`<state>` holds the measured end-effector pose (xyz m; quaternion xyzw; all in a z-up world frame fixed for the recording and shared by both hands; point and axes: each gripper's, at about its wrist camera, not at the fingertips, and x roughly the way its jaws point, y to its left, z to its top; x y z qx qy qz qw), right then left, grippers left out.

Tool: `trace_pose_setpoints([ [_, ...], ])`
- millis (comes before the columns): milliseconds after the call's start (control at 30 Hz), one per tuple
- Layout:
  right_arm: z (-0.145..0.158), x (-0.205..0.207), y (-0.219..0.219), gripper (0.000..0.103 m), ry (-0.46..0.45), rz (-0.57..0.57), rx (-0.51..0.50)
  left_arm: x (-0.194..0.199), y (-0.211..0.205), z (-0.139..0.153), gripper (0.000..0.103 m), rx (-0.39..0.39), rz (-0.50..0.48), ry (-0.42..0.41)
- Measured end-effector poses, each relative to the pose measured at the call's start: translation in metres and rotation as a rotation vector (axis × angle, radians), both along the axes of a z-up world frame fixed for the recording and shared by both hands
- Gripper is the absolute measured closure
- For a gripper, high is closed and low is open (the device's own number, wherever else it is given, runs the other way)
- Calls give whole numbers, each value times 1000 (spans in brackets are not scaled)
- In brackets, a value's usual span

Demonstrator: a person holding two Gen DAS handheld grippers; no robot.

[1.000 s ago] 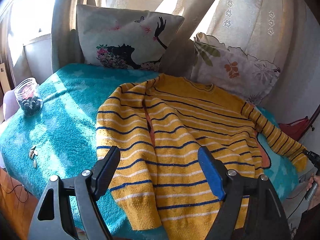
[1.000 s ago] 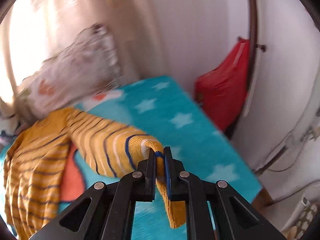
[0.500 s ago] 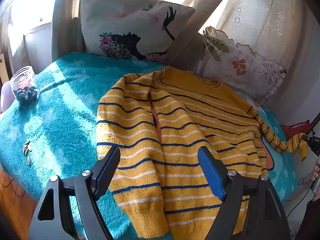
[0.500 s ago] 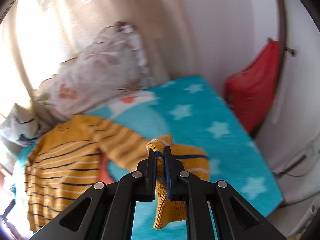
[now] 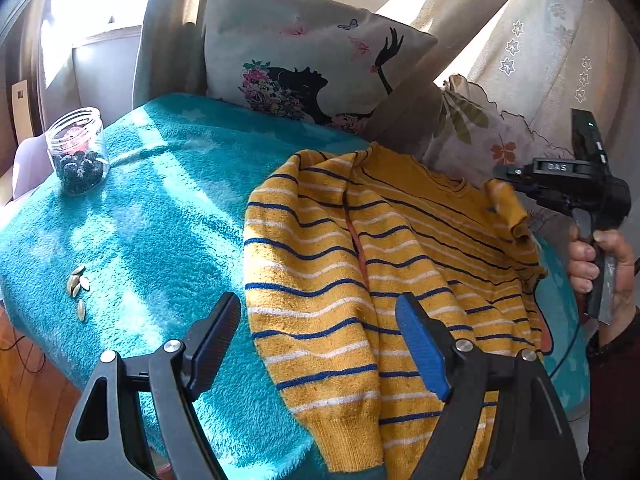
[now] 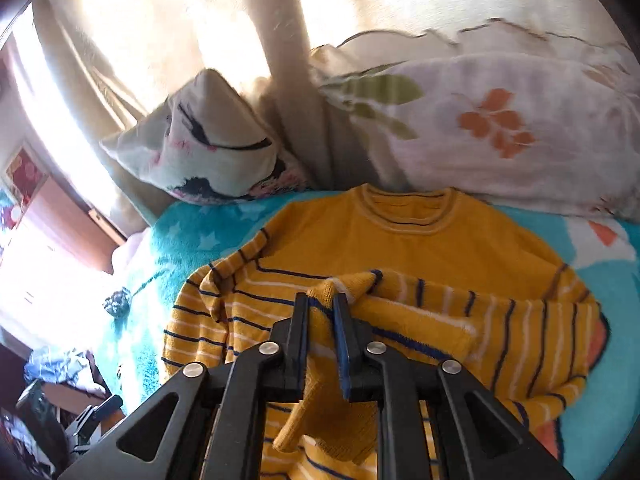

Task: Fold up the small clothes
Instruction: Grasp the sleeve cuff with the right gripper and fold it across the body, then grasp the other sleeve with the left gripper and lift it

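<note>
Now my right tool (image 6: 320, 320) is opening, the sweater (image 6: 400, 248) cuff between its pads. My left tool (image 5: 320, 340) hangs wide open, empty, at lower centre.

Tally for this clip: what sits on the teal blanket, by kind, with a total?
Yellow knit sweater with blue and white stripes: 1
Printed cushions (silhouette print, leaf print): 2
Clear plastic jar of dark pieces: 1
Pale seeds: about 4
Total: about 8

Teal blanket (image 5: 168, 208) under sweater (image 5: 320, 280), jar (image 5: 78, 156), pillows (image 5: 304, 64)
</note>
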<state>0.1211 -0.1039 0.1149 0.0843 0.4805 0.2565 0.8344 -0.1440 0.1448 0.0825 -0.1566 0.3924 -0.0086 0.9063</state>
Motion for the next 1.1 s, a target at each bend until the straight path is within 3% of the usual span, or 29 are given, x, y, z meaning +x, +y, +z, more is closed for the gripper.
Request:
trace_pose_setpoints([
  [100, -6, 6, 21, 63, 16, 39, 71, -5, 11, 1, 24, -1, 22, -6],
  [133, -5, 6, 18, 51, 8, 38, 89, -6, 15, 1, 24, -1, 29, -8],
  [200, -1, 5, 8, 39, -30, 1, 68, -5, 20, 0, 24, 1, 34, -11],
  [333, -8, 2, -42, 39, -40, -87, -53, 9, 18, 0, 24, -13, -1, -8],
  [433, -19, -9, -96, 39, 11, -181, -50, 27, -4, 7, 24, 11, -78, -27],
  [667, -39, -45, -187, 39, 64, -340, 12, 92, -95, 16, 24, 199, -377, -103],
  [767, -42, -58, -209, 37, 64, -380, 32, 127, -128, 1, 24, 253, -465, -84],
  [933, -48, -70, -242, 36, 79, -434, 53, 164, -180, -30, 24, 475, -585, -73],
  [967, -50, -71, -247, 36, 80, -440, 59, 169, -188, -37, 29, 519, -602, -55],
  [1000, -51, -72, -251, 36, 80, -444, 62, 174, -194, -42, 41, 556, -615, -34],
  [1033, -53, -72, -253, 36, 80, -446, 63, 178, -198, -46, 84, 577, -620, 0],
  [1067, -53, -72, -257, 36, 77, -446, 62, 183, -196, -47, 97, 568, -606, 44],
  [1100, -53, -73, -260, 36, 71, -445, 60, 186, -190, -42, 98, 524, -585, 49],
])
